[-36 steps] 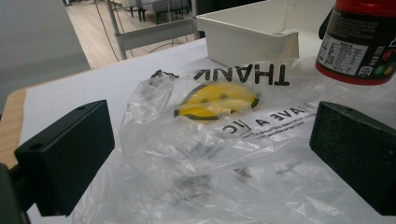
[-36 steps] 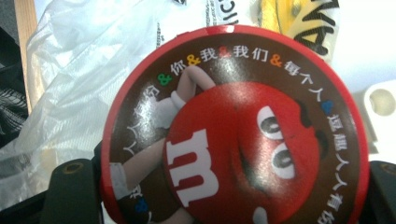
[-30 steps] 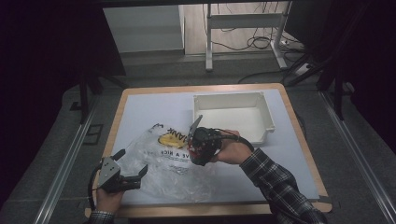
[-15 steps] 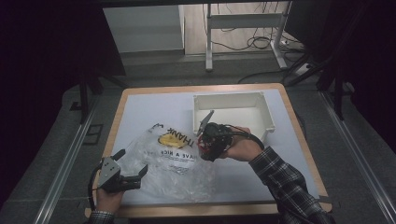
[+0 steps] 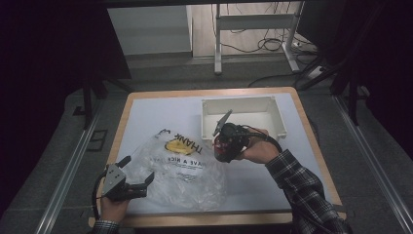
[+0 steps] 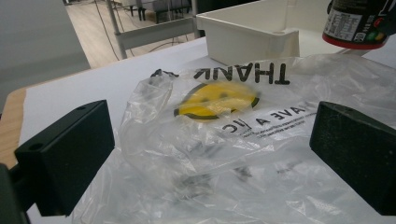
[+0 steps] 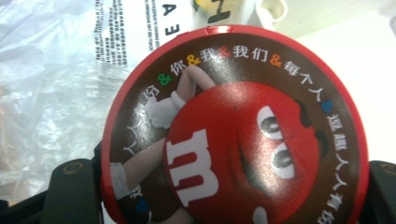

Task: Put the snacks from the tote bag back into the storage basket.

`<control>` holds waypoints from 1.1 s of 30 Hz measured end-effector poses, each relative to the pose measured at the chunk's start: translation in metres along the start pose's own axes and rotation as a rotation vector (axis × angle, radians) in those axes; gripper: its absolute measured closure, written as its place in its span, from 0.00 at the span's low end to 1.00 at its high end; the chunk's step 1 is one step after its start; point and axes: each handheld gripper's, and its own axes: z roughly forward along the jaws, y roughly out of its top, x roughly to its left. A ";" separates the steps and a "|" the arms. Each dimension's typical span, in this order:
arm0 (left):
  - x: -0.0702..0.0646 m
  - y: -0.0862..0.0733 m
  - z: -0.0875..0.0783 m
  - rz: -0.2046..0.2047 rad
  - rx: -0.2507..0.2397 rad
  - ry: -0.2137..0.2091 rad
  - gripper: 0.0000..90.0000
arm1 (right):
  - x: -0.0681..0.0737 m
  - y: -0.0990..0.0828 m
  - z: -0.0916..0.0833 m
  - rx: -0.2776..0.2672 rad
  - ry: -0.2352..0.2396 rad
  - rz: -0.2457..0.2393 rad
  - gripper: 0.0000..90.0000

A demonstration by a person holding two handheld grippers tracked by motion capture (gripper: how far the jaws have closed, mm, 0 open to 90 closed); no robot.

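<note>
Right gripper (image 5: 225, 146) jaws are clamping a round candy tub (image 7: 233, 130), red-rimmed lid facing its camera, holding it above the worktop (image 5: 160, 109) between the clear plastic bag (image 5: 180, 170) and the white bin (image 5: 270, 105). Bin inside is looking bare. Left gripper (image 5: 141, 181) jaws are standing open, resting at the bag's near-left edge.

M&M's tub (image 7: 233, 135), brown with a red rim and the red candy guy on its round end, is up off the worktop, tipped sideways, right of the bag (image 5: 182, 170), near the bin's (image 5: 272, 105) left corner.
</note>
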 end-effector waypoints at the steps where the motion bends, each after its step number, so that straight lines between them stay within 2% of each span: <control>1: 0.000 0.000 0.000 0.000 0.000 0.000 0.00 | 0.000 0.000 0.000 0.000 0.000 0.000 0.28; 17: 0.000 0.000 0.000 -0.001 0.000 0.000 0.00 | -0.026 0.001 0.004 -0.016 -0.005 0.005 0.28; 33: 0.001 0.000 -0.001 -0.002 -0.004 -0.001 0.00 | -0.049 0.012 0.017 -0.018 -0.001 -0.019 0.29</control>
